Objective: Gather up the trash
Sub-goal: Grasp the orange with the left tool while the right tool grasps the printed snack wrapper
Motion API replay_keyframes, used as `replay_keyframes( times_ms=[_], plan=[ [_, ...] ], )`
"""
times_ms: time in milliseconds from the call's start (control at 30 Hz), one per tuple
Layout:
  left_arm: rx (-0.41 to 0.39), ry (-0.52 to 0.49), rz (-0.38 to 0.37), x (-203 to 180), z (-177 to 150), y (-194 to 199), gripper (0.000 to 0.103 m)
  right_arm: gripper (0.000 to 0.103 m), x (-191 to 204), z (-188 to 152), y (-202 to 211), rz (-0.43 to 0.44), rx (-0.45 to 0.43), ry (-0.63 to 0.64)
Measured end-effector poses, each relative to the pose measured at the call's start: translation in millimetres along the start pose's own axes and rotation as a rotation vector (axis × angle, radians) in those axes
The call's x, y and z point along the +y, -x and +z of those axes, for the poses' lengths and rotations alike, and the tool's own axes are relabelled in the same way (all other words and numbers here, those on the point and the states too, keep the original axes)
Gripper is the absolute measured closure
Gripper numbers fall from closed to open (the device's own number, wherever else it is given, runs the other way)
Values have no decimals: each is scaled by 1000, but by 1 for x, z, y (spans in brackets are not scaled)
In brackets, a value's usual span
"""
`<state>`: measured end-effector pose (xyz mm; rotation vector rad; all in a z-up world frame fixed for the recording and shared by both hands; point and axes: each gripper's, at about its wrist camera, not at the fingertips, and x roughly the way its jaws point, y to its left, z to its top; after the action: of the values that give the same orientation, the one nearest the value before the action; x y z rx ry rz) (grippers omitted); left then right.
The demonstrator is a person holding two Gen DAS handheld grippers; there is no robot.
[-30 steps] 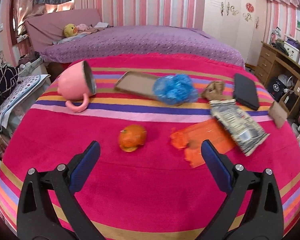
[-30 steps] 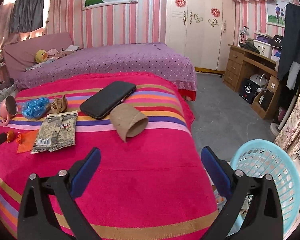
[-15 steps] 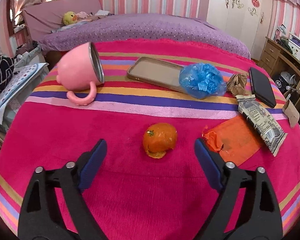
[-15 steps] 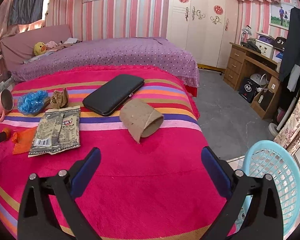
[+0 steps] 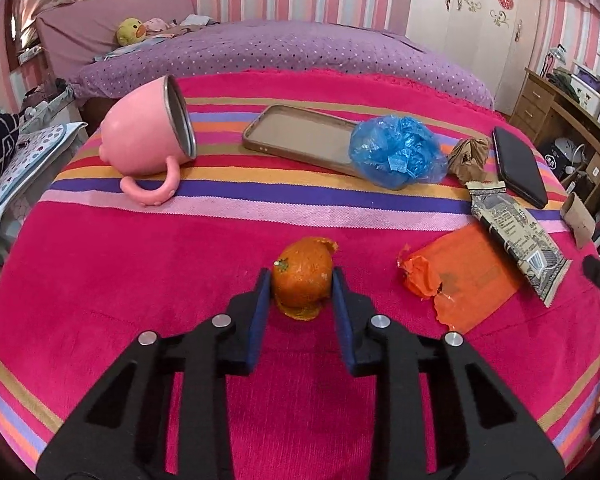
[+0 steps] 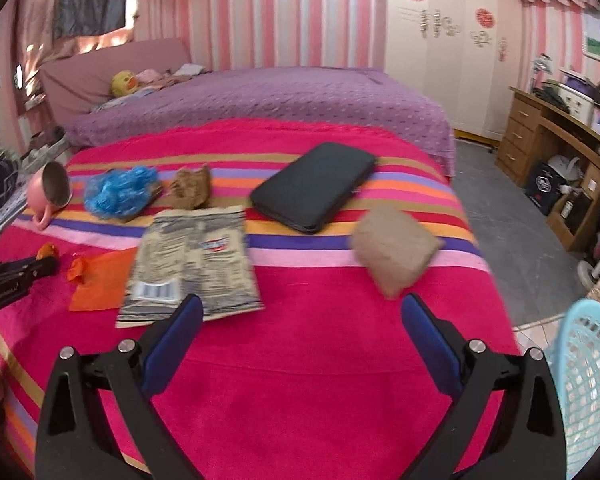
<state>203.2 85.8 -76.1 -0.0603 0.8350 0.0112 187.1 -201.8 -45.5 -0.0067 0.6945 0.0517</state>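
Note:
An orange peel (image 5: 304, 268) lies on the striped pink blanket (image 5: 140, 280). My left gripper (image 5: 301, 284) is closing on it, and both blue pads touch its sides. Further right lie an orange wrapper (image 5: 460, 280), a printed snack packet (image 5: 516, 240), a blue plastic bag (image 5: 396, 152) and crumpled brown paper (image 5: 470, 154). My right gripper (image 6: 302, 304) hangs open over bare blanket with nothing between its fingers. A cardboard tube (image 6: 394, 248) lies just ahead of its right finger, and the snack packet (image 6: 196, 264) ahead of its left.
A pink mug (image 5: 148, 144) lies on its side at the back left, beside a phone case (image 5: 296, 136). A black case (image 6: 314, 188) sits behind the tube. A light blue mesh basket (image 6: 588, 380) stands on the floor off the blanket's right edge.
My left gripper moved in over the orange peel and its jaws came together onto it. My right gripper shifted left toward the snack packet and cardboard tube, staying open.

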Motion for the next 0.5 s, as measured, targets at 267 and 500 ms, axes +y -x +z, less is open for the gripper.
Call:
replay_keyframes(
  times_ms=[267,500],
  plan=[
    [-37,8,21,1,-1,16,74,21,36,8,-32,79,82,74],
    [-35,13,25,2,0,16,74,50,44,6,-44,122,126,102]
  ],
)
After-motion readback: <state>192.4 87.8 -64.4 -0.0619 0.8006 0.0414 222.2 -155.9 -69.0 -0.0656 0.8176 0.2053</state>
